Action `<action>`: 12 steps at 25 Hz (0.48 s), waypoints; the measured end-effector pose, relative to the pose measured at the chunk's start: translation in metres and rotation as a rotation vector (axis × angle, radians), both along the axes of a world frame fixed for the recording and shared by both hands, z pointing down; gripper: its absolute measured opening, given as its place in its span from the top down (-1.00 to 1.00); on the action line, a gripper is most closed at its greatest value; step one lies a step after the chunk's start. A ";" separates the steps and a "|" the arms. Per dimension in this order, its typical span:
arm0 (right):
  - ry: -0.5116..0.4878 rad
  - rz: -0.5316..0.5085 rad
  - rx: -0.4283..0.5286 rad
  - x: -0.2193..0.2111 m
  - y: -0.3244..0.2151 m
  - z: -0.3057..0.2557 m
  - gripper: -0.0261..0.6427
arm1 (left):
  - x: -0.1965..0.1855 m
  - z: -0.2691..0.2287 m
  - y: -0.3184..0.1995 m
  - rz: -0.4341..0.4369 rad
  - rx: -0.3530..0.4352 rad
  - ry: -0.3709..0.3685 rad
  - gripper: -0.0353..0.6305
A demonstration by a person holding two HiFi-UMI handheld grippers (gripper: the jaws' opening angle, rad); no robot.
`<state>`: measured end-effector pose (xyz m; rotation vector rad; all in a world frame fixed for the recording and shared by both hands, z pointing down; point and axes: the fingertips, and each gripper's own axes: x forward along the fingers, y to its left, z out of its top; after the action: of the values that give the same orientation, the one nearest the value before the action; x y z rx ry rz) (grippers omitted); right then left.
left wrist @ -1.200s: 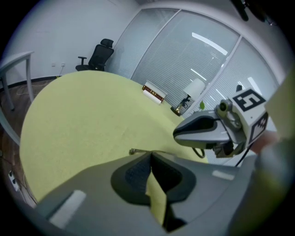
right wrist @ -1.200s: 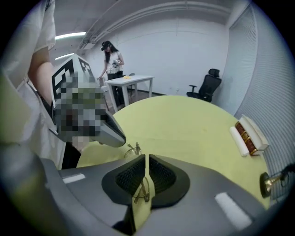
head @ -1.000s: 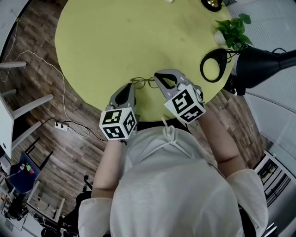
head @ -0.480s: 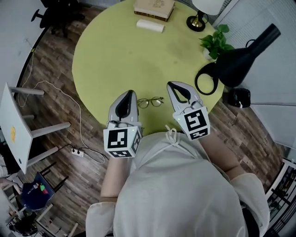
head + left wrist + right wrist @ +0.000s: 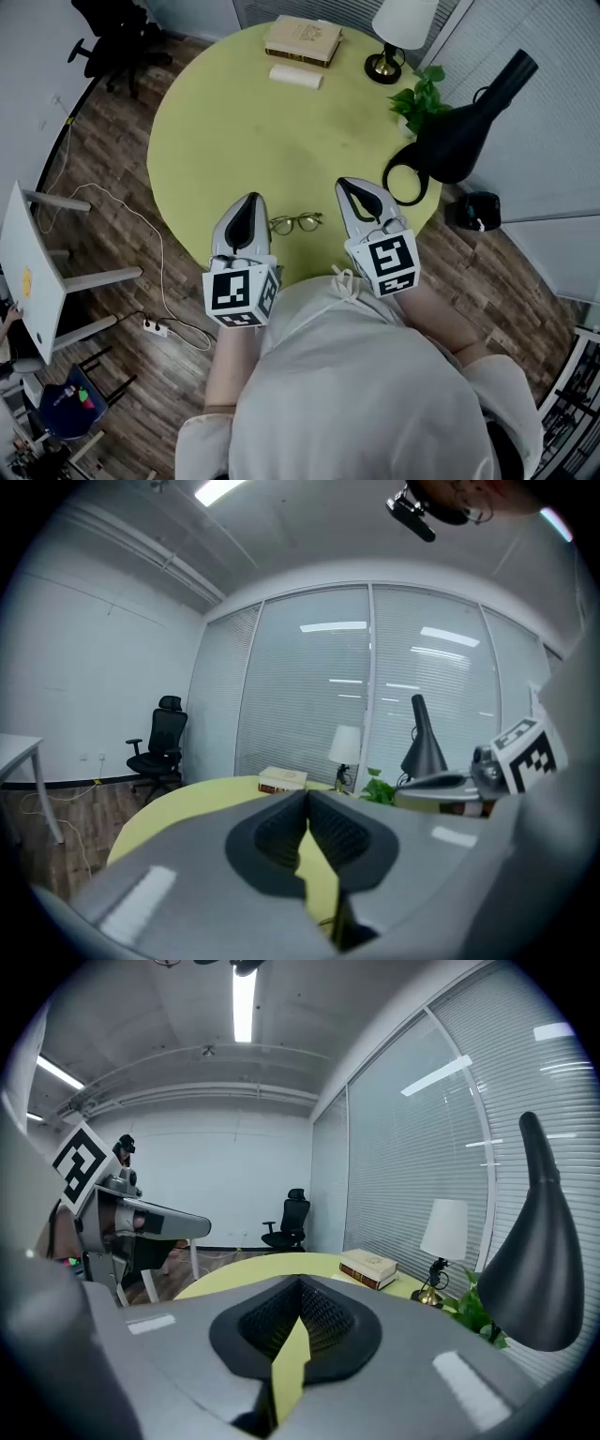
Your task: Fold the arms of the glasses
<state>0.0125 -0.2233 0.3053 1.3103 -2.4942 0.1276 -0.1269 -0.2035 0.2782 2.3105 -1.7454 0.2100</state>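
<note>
Two grey handheld grippers, the left gripper [image 5: 246,204] and the right gripper [image 5: 352,187], are held with fingers [image 5: 277,841] pressed together, nothing gripped. Thin wire-framed glasses [image 5: 295,223] are seen lying untouched between them on the round yellow-green surface [image 5: 234,122].

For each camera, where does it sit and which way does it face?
Head view: above the person, facing steeply down at table, glasses, left gripper, right gripper; torso and forearms show.
Left gripper view: on that gripper, facing across the table toward book and lamp; its shut jaws show.
Right gripper view: likewise on its gripper; shut jaws show.
Shared: both gripper views show book and lamp.
</note>
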 end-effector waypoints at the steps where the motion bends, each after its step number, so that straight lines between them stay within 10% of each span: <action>1: 0.003 -0.004 0.000 0.000 0.001 0.001 0.93 | 0.001 0.001 0.001 -0.003 -0.003 0.002 0.88; 12: 0.007 -0.007 -0.016 0.001 0.009 0.006 0.93 | 0.003 0.006 0.003 -0.008 -0.018 0.011 0.88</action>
<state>0.0137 -0.2140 0.3110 1.2940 -2.4863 0.1403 -0.1241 -0.2002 0.2838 2.2875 -1.7400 0.2103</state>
